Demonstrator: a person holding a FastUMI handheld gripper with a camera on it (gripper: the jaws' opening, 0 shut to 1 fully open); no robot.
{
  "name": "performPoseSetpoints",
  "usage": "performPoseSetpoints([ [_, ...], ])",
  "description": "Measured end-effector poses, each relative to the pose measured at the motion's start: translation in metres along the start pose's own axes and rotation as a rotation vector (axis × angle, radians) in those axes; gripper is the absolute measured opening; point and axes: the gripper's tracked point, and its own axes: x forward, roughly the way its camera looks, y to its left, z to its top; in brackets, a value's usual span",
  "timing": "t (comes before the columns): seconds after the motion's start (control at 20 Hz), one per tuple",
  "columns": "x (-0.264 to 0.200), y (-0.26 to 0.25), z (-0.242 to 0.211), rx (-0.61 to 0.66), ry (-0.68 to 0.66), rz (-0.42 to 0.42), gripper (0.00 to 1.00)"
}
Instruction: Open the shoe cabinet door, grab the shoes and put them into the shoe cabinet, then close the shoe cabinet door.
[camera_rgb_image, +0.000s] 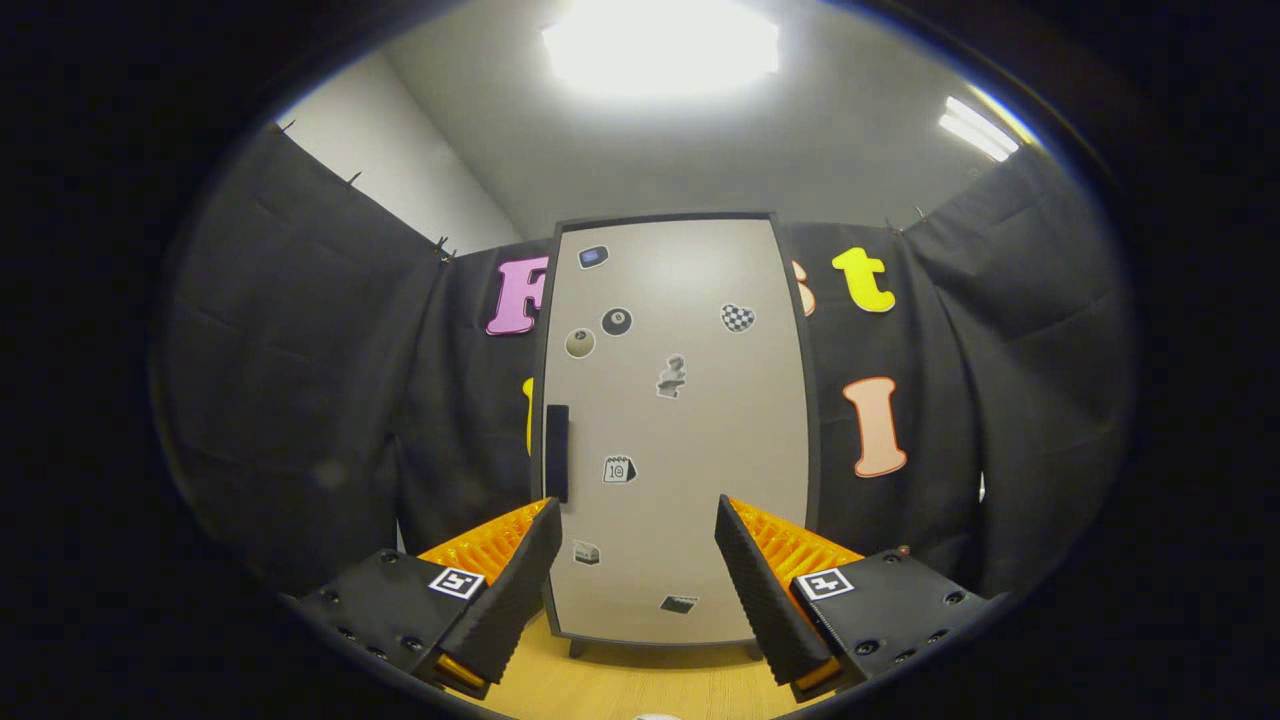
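Two fingers of the claw (637, 512) stand spread, empty, facing the closed shoe cabinet door (690, 400) and its dark handle (557, 452).

shoe cabinet (680, 430) beyond parted tongs (637, 512)

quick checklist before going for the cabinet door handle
1. Cabinet door shut, so opening comes first: ok.
2. Handle in plain sight, on the door's left edge: ok.
3. Gripper open, nothing between the fingers: ok.
4. Fingers lined up on the handle: not ok, it sits above the left fingertip, not between them.
5. Gripper close enough to grasp: not ok, door stands beyond the fingers.
6. Shoes' position: cannot tell.
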Motion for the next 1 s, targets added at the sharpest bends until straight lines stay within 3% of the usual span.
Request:
performPoseSetpoints([
  [0.5, 0.109, 0.055, 0.013, -0.006, -0.023, 0.081, 0.97],
  [1.0, 0.197, 0.094, -0.018, -0.004, 0.037, 0.108, 0.97],
])
